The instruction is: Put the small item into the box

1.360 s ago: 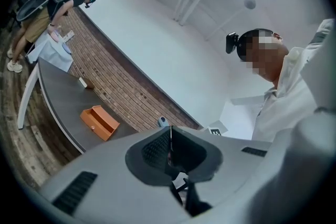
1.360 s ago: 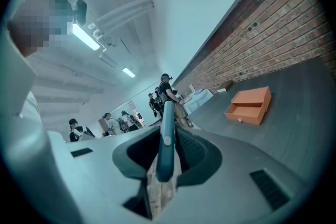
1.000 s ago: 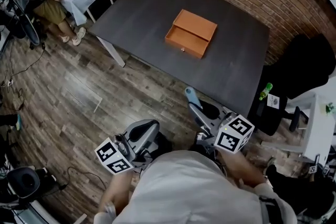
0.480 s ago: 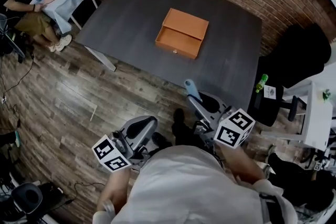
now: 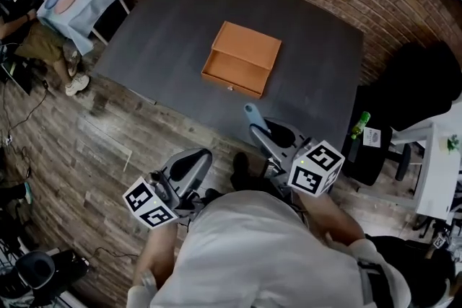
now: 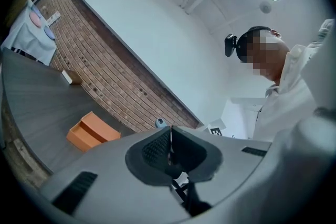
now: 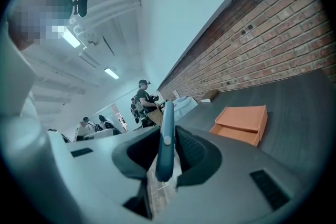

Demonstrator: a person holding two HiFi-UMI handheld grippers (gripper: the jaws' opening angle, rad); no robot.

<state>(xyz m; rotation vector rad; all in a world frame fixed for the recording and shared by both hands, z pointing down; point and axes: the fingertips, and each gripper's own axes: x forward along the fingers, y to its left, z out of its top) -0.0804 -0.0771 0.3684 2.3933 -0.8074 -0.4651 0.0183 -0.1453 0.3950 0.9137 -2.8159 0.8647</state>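
We are closing on the table: the orange box is drifting left and nearer in the head view. The seated person is slipping toward the far left edge. The right gripper is carrying its small blue item over the table's near edge.

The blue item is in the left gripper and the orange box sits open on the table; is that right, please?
Not quite: the right gripper holds the blue item, as the right gripper view shows; the box sits open on the table.
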